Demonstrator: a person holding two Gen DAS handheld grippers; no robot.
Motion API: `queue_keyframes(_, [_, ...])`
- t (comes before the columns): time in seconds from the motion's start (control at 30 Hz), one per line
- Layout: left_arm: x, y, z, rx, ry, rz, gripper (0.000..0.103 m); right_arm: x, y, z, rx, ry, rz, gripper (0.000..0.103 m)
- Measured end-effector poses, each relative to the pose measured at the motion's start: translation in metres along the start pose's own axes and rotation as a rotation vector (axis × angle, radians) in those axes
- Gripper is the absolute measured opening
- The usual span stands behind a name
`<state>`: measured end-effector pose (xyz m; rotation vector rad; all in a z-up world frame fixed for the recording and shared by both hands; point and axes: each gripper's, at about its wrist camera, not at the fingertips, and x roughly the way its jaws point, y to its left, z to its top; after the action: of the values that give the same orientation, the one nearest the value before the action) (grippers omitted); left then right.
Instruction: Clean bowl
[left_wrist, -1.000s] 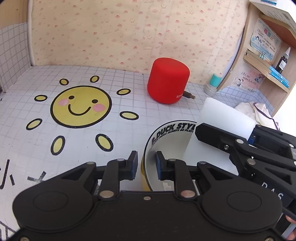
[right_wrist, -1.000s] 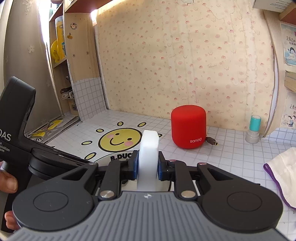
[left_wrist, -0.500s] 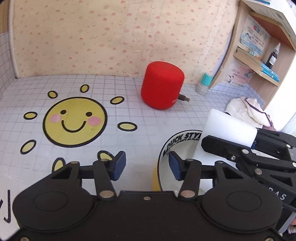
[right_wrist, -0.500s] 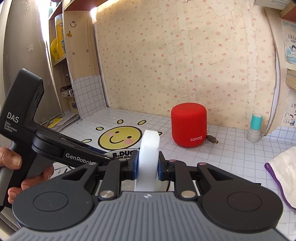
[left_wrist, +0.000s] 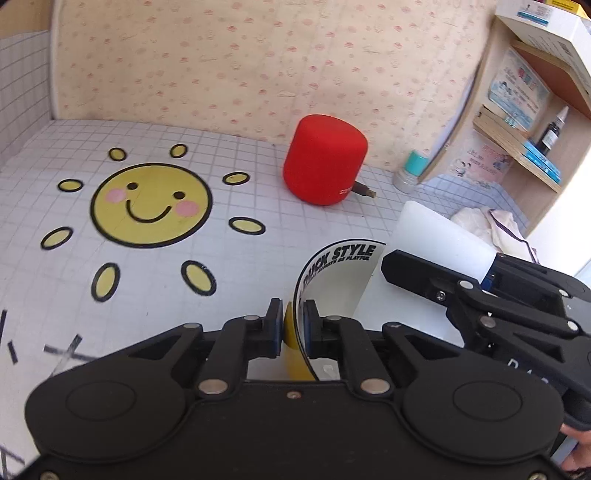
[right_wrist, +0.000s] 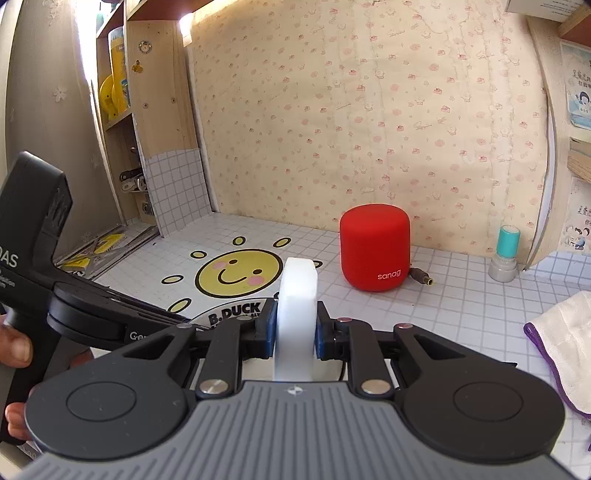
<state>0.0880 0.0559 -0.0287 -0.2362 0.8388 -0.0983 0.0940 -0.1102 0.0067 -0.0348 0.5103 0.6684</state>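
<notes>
Setting: a white gridded counter (left_wrist: 258, 258) printed with a smiling sun (left_wrist: 151, 205), backed by pink-patterned wallpaper and flanked by wooden shelves.
Bowl: the bowl (left_wrist: 332, 284), yellow outside and white inside with black lettering round the rim, is seen at 6 o'clock in the left wrist view, tilted so that its opening faces toward 3 o'clock; the inside is judged to be turned that way for wiping.
Left hand-held gripper (left_wrist: 293, 328): its jaws are clamped on the bowl's wall, one pad outside and one inside, so that the bowl is steadied.
Sponge: a white sponge block (right_wrist: 297, 314) is held upright, its free end pushed forward past the pads so that it can reach into the bowl.
Right hand-held gripper (right_wrist: 295, 328): closed tight on the sponge, just beside the bowl at 3 o'clock in the left wrist view; contact between sponge and bowl cannot be told.
Surroundings: a red speaker (left_wrist: 325, 166) is seen at 12 o'clock, a teal-capped bottle (left_wrist: 408, 173) at 1 o'clock, a cloth (right_wrist: 565, 350) at 3 o'clock in the right wrist view, all well apart from the work.
</notes>
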Motion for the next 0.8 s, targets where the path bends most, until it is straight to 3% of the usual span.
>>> queue_keyframes(0.13, [-0.004,-0.007,-0.005,-0.011,-0.012,0.055,0.012,-0.002,0.000,-0.001,-0.009,-0.009,-0.012,0.022])
queue_keyframes(0.3, [-0.005,-0.005,-0.004,-0.016,-0.004,0.057,0.012,0.001,-0.002,0.000,-0.013,-0.016,-0.011,0.022])
queue_keyframes(0.8, [-0.005,-0.008,-0.005,0.021,-0.007,0.044,0.012,0.022,-0.002,0.013,0.086,-0.015,0.162,0.021])
